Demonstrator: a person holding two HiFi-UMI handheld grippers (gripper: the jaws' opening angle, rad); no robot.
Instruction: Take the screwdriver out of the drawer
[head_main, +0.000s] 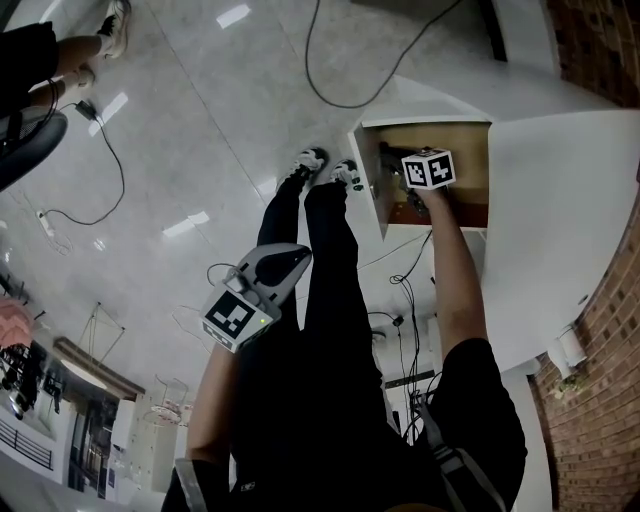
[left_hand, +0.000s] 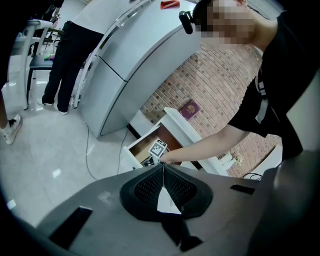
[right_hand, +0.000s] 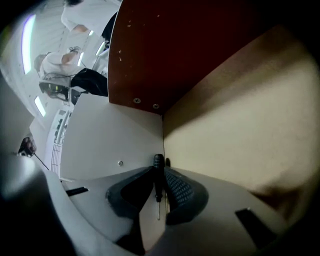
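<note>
The drawer stands pulled out of the white cabinet, its wooden inside showing. My right gripper reaches down into it under its marker cube. In the right gripper view a small black-handled screwdriver stands between the pads, and the right gripper is shut on its handle, close to the corner where the white drawer wall meets the tan floor. My left gripper hangs beside my left leg, away from the drawer, shut on nothing. The left gripper view has the left gripper aimed toward the open drawer.
The white cabinet top runs along a brick wall. Cables trail over the glossy floor below the drawer and further off. Another person stands by a large grey cabinet. A dark red booklet lies on the counter.
</note>
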